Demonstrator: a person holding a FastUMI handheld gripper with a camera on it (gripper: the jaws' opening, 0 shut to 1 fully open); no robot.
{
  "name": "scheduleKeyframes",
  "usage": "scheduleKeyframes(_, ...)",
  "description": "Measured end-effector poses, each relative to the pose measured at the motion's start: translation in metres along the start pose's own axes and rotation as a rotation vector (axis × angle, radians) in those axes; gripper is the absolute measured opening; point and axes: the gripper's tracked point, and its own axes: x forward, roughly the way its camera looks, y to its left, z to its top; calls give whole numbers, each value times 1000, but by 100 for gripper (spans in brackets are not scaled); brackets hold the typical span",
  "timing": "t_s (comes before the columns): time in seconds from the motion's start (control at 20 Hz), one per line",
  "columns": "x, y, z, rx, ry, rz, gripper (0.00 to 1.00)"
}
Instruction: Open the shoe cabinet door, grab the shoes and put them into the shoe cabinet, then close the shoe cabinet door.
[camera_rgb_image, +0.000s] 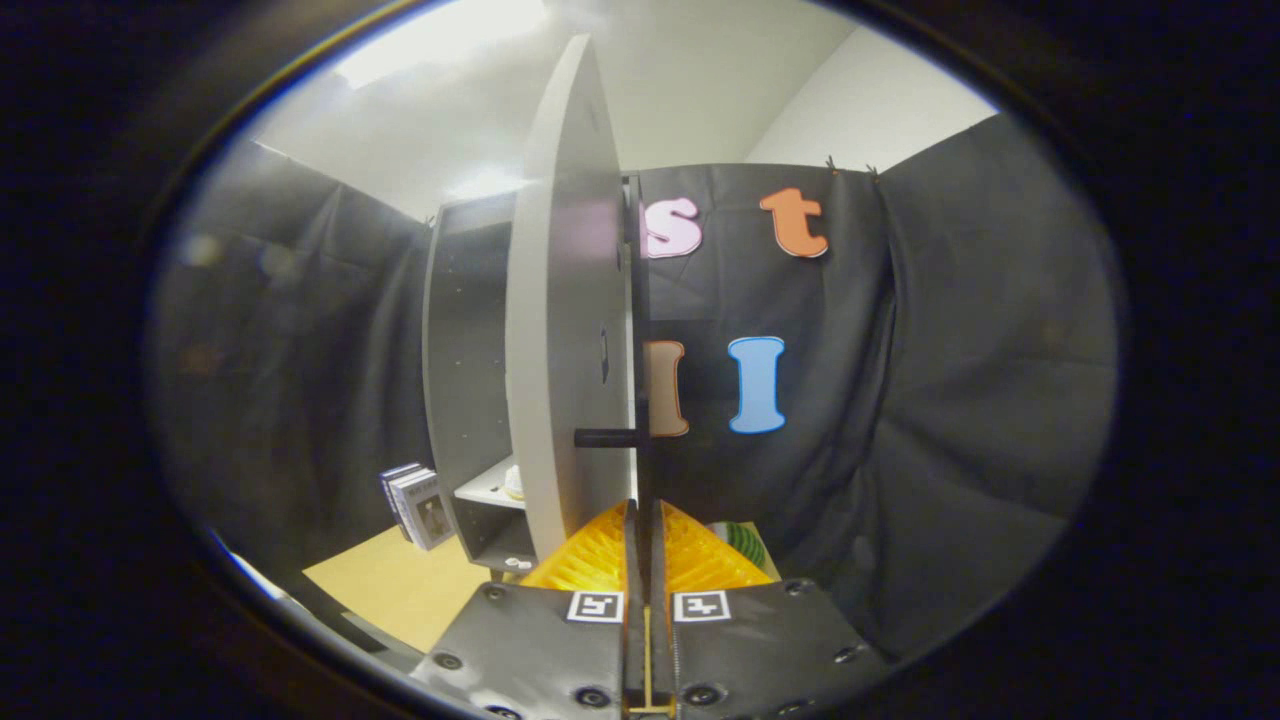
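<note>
The shoe cabinet stands just ahead to the left, dark-sided, with a pale shelf inside. Its white door is swung open and I see it almost edge-on, with its thin dark edge running straight up from my fingers. A short black handle sticks out from the door just above the fingertips. My gripper has its fingers drawn close together, and the door's edge passes between them. A small pale object lies on the shelf; I cannot tell what it is.
A small stack of boxes or books stands on the tan floor left of the cabinet. A green striped thing peeks out just right of my fingers. Black cloth walls close in on the left and the right.
</note>
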Motion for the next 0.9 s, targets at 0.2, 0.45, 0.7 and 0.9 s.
scheduleKeyframes(0.2,-33,-1,5,-6,-32,-52,4)
scheduleKeyframes(0.45,-54,26,4,-5,-42,-80,4)
scheduleKeyframes(0.7,-47,89,-20,-2,-26,-56,4)
scheduleKeyframes(0.9,-30,146,-59,65,-8,-23,4)
